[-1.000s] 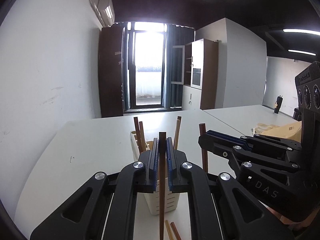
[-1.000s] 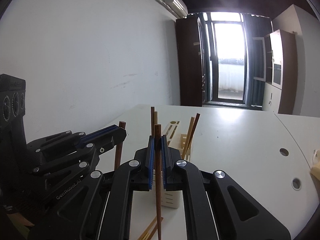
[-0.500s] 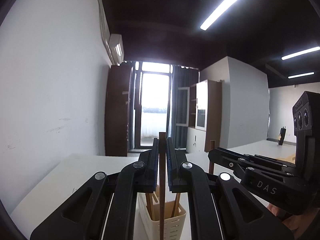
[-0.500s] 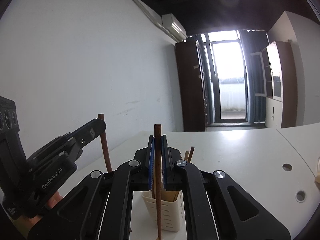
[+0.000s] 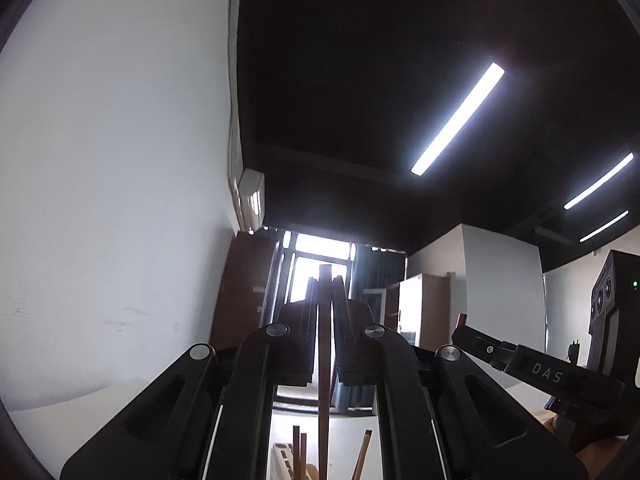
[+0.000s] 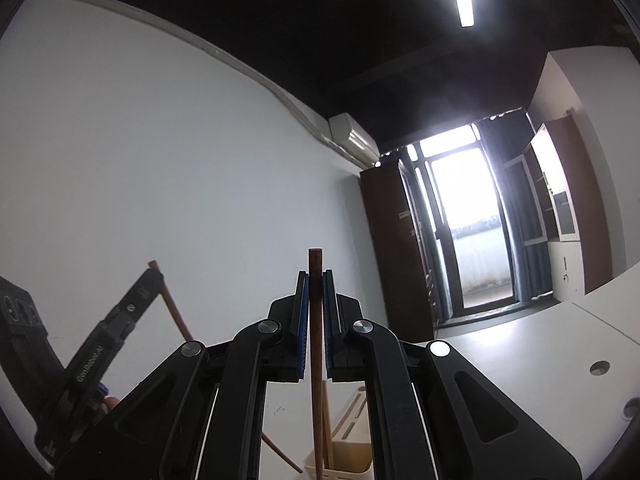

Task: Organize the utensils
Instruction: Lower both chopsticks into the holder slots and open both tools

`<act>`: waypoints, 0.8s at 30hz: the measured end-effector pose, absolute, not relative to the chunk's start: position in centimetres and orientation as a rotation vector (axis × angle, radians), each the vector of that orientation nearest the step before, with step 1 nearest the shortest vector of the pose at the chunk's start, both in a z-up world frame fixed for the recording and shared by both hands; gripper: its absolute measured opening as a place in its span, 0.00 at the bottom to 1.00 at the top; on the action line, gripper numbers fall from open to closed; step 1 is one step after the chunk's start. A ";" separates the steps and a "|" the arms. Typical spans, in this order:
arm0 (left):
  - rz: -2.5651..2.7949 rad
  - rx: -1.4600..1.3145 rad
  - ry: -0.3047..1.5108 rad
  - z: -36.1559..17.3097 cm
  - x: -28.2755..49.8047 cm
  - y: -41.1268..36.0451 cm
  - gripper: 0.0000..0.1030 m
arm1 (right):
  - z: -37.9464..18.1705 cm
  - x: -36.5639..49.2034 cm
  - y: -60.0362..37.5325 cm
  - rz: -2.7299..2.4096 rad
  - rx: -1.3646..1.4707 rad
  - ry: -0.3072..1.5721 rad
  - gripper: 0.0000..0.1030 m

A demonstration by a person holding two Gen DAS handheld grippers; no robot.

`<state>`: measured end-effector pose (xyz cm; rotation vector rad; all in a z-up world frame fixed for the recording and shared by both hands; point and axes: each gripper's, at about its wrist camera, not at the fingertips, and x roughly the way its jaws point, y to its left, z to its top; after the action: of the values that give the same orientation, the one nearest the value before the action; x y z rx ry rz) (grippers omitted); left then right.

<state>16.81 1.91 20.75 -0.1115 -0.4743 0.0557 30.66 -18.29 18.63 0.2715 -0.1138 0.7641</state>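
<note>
Both grippers have tilted upward, so the cream utensil holder [image 6: 347, 454] now sits low beneath them. Each chopstick stands upright between clenched pads: one [image 5: 324, 360] in the left gripper [image 5: 324, 280], another [image 6: 315, 340] in the right gripper [image 6: 315, 276]. "GenRobot.AI" is printed on the left gripper's side, "DAS" on the right's.

Two grippers [image 5: 325, 280] [image 6: 316, 276], each clamping one brown chopstick [image 5: 324, 360] [image 6: 315, 360]. One cream holder [image 6: 352, 456] on the bench [image 6: 520, 360], three chopsticks [image 5: 301, 456] standing in it.
</note>
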 end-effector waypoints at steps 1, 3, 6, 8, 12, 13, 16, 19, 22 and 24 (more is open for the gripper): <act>0.062 -0.107 -0.493 20.8 16.7 1.7 0.06 | 18.6 30.6 -18.4 0.756 0.281 -0.136 0.07; 0.066 -0.096 -0.507 20.8 17.1 1.4 0.06 | 18.5 30.6 -18.6 0.748 0.302 -0.173 0.07; 0.064 -0.101 -0.500 20.6 17.5 1.1 0.06 | 18.4 30.4 -18.8 0.748 0.324 -0.233 0.07; 0.078 -0.106 -0.498 20.3 17.7 0.8 0.06 | 18.4 30.6 -18.3 0.731 0.294 -0.244 0.07; 0.075 -0.109 -0.407 19.7 19.6 1.0 0.07 | 17.9 31.4 -17.7 0.724 0.274 -0.223 0.07; 0.079 -0.101 -0.370 19.5 20.2 0.8 0.07 | 17.8 31.6 -17.5 0.717 0.271 -0.217 0.07; 0.086 -0.067 -0.256 19.1 21.9 0.2 0.07 | 17.3 32.5 -16.6 0.713 0.242 -0.167 0.07; 0.080 -0.039 -0.177 18.8 23.0 -0.2 0.07 | 16.8 33.4 -15.7 0.715 0.210 -0.100 0.07; 0.073 -0.045 -0.104 18.2 23.9 0.1 0.07 | 16.3 34.2 -15.0 0.713 0.181 -0.043 0.07; 0.078 -0.058 -0.060 17.8 24.4 0.5 0.07 | 16.1 34.5 -14.5 0.716 0.158 -0.011 0.07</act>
<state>24.42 0.54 17.83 -0.0584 -0.0603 0.0778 34.46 -14.53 16.14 0.1581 -0.0109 0.7162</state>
